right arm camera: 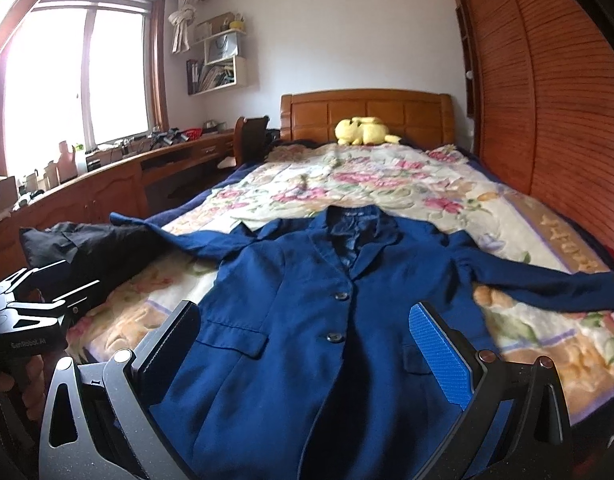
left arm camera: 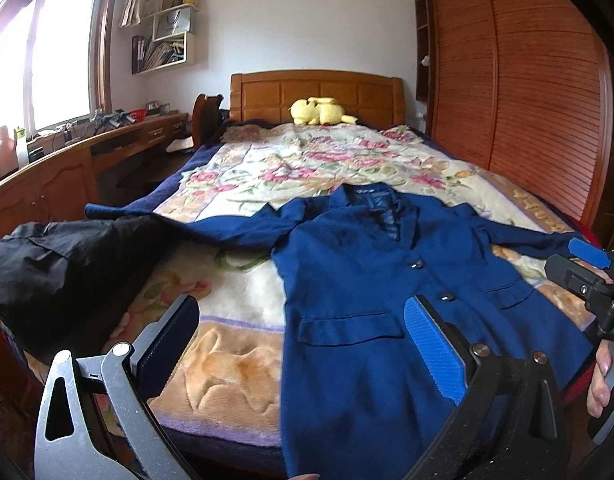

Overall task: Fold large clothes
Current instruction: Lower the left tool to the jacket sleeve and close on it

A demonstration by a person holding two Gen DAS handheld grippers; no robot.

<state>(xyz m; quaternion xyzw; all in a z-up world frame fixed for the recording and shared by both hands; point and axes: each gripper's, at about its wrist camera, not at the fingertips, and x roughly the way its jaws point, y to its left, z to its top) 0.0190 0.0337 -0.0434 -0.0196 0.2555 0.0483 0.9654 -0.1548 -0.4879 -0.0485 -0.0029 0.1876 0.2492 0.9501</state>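
A dark blue blazer [left arm camera: 359, 280] [right arm camera: 307, 320] lies face up and buttoned on the floral bed blanket, collar toward the headboard, both sleeves spread out sideways, hem hanging over the foot edge. My left gripper [left arm camera: 303, 320] hovers open above the blazer's lower left front and the blanket, nothing between its fingers. Over the blazer's lower front my right gripper [right arm camera: 305, 324] is open too and holds nothing. In the left wrist view the right gripper [left arm camera: 587, 268] shows at the right edge with a hand on its handle. The left gripper [right arm camera: 47, 292] shows at the left edge of the right wrist view.
A black garment [left arm camera: 63, 264] [right arm camera: 95, 248] lies bunched at the bed's left edge by the left sleeve. A yellow plush toy [left arm camera: 319, 111] sits at the wooden headboard. A slatted wooden wardrobe [left arm camera: 527, 100] runs along the right; a cluttered desk [left arm camera: 107, 140] along the left under the window.
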